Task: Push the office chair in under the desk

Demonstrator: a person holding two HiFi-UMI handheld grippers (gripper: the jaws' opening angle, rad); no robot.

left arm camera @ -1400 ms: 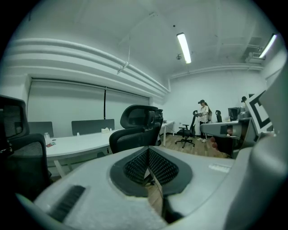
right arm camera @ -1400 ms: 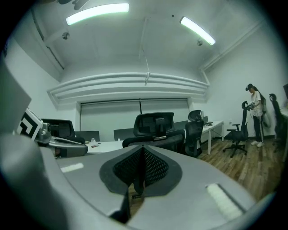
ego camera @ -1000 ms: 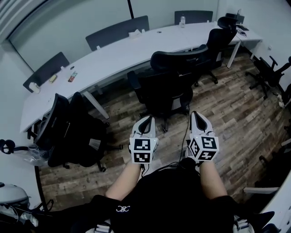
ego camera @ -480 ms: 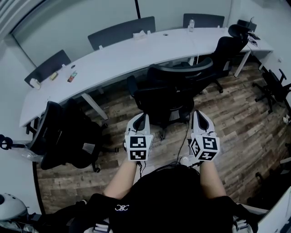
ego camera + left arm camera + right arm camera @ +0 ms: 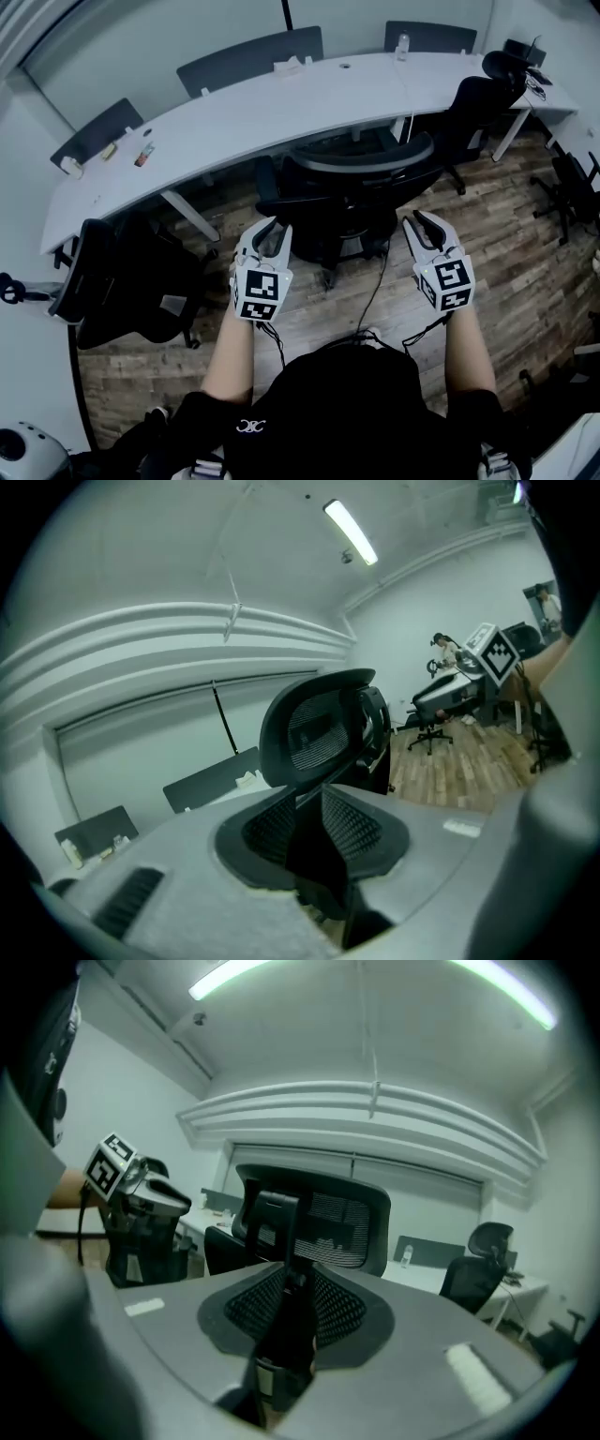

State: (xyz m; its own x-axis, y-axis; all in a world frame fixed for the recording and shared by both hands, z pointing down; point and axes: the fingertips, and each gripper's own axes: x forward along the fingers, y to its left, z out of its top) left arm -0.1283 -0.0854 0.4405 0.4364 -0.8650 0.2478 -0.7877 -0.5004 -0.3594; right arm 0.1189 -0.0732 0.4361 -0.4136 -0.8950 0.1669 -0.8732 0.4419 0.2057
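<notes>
A black mesh-backed office chair (image 5: 352, 192) stands at the long curved white desk (image 5: 234, 112), its backrest toward me and its seat partly under the desk edge. My left gripper (image 5: 265, 232) hovers just short of the chair's left side and my right gripper (image 5: 423, 223) just short of its right side; neither touches it. Both sets of jaws are opening, with nothing between them. The left gripper view shows the chair's backrest (image 5: 319, 728) past the parted jaws (image 5: 314, 850). In the right gripper view, the backrest (image 5: 323, 1213) is likewise beyond those jaws (image 5: 291, 1330).
Another black chair (image 5: 122, 281) sits at the left and one more (image 5: 478, 103) at the desk's right end. A further chair (image 5: 577, 178) stands at the far right. A bottle (image 5: 403, 44) and small items (image 5: 145, 153) lie on the desk. A cable (image 5: 375, 281) runs across the wood floor.
Both grippers have spread apart sideways and their jaws have parted. The chair now stands closer to the desk than a second ago.
</notes>
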